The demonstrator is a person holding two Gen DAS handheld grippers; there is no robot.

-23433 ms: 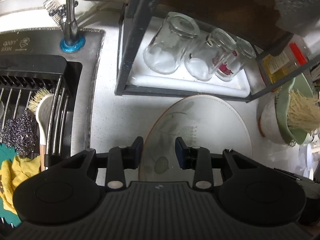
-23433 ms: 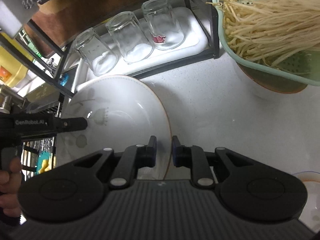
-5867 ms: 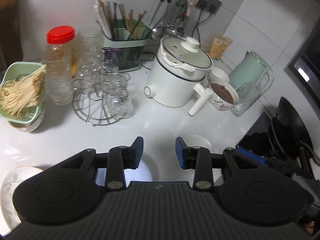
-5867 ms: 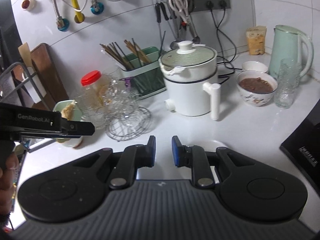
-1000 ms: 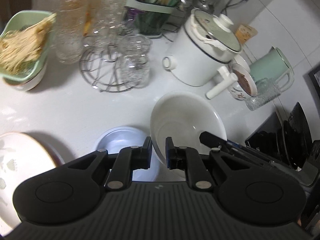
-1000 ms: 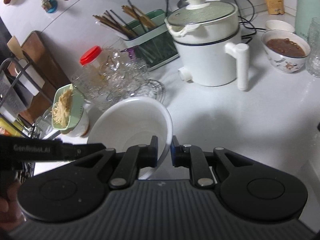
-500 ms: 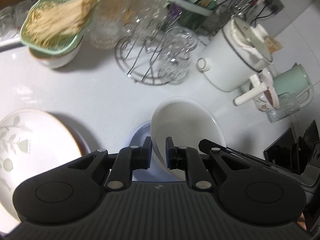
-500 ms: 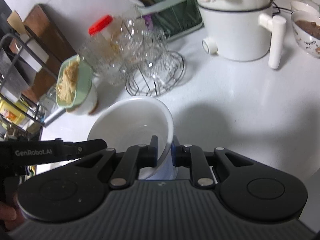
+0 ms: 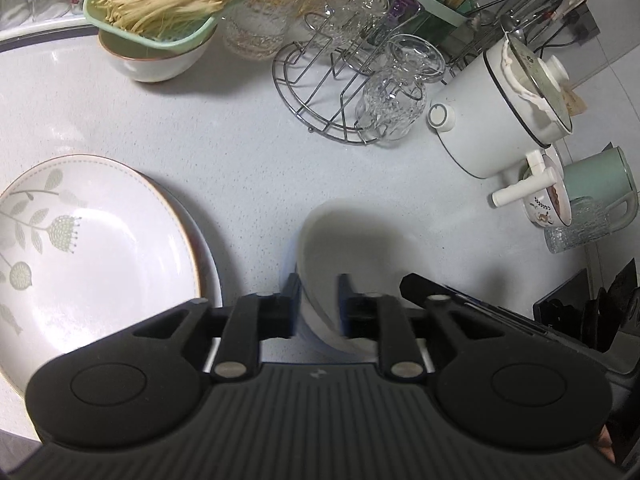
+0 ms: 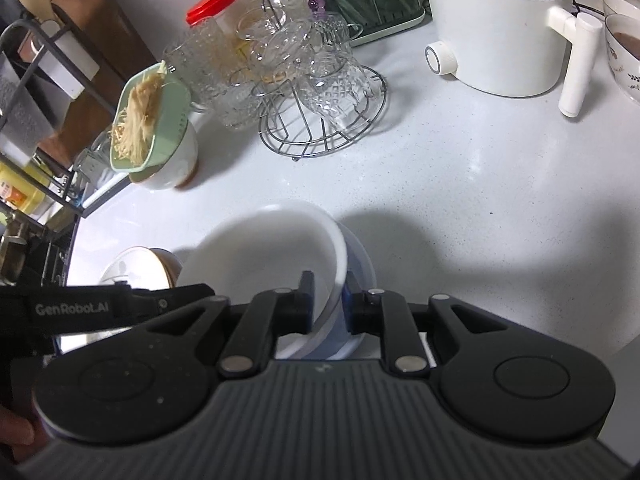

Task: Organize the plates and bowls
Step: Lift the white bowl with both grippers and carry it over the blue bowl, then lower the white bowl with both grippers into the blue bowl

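Note:
A plain white bowl (image 9: 352, 240) sits nested in a pale blue bowl (image 10: 362, 280) on the white counter. My left gripper (image 9: 318, 304) straddles the white bowl's near rim, its jaws opening, with a gap showing between pads and rim. On the opposite side my right gripper (image 10: 329, 300) straddles the white bowl (image 10: 268, 252) rim too, jaws opening and pads just off it. A leaf-patterned plate (image 9: 80, 248) lies on top of another plate left of the bowls.
Behind the bowls stand a wire rack of glasses (image 9: 340, 92), a white lidded pot (image 9: 504, 112) with a side handle, and a green colander of noodles (image 9: 160, 4) on a bowl. A green kettle (image 9: 600, 184) and a filled bowl (image 10: 624, 44) sit right.
Both grippers came down with the white bowl and set it into the blue bowl. Their jaws, shut on the rim before, have parted from it.

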